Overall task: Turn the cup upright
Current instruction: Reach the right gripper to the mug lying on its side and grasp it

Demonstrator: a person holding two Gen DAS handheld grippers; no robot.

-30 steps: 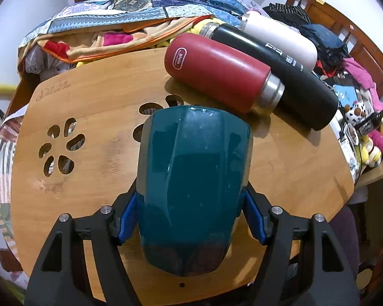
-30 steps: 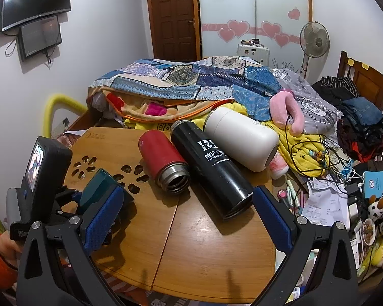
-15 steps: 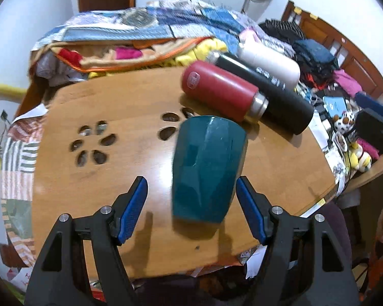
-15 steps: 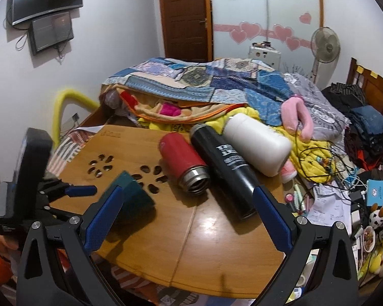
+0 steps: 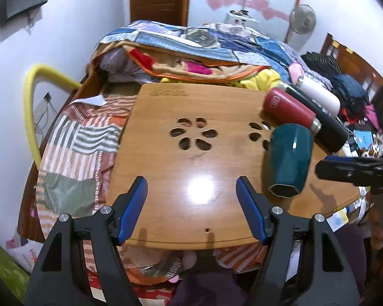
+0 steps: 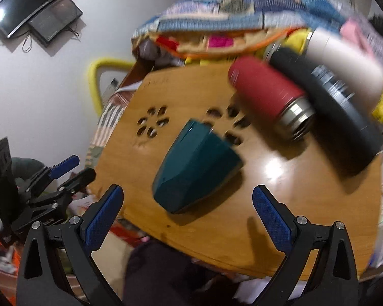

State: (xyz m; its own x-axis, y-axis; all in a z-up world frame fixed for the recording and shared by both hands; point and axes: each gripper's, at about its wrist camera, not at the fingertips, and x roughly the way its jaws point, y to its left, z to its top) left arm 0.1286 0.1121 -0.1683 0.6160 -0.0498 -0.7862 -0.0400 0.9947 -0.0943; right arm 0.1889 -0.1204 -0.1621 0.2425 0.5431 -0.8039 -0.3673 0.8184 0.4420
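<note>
1. My left gripper hangs over the wooden table, jaws apart, holding nothing.
2. My right gripper is spread wide and empty.
3. The cup stands upside down beside the red bottle.
4. A heaped bed lies behind the table.

Left tool empty, jaws apart; right tool likewise.

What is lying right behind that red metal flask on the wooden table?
Behind the red metal flask lies a black flask, then a white bottle. Their far sides are hidden.
</note>
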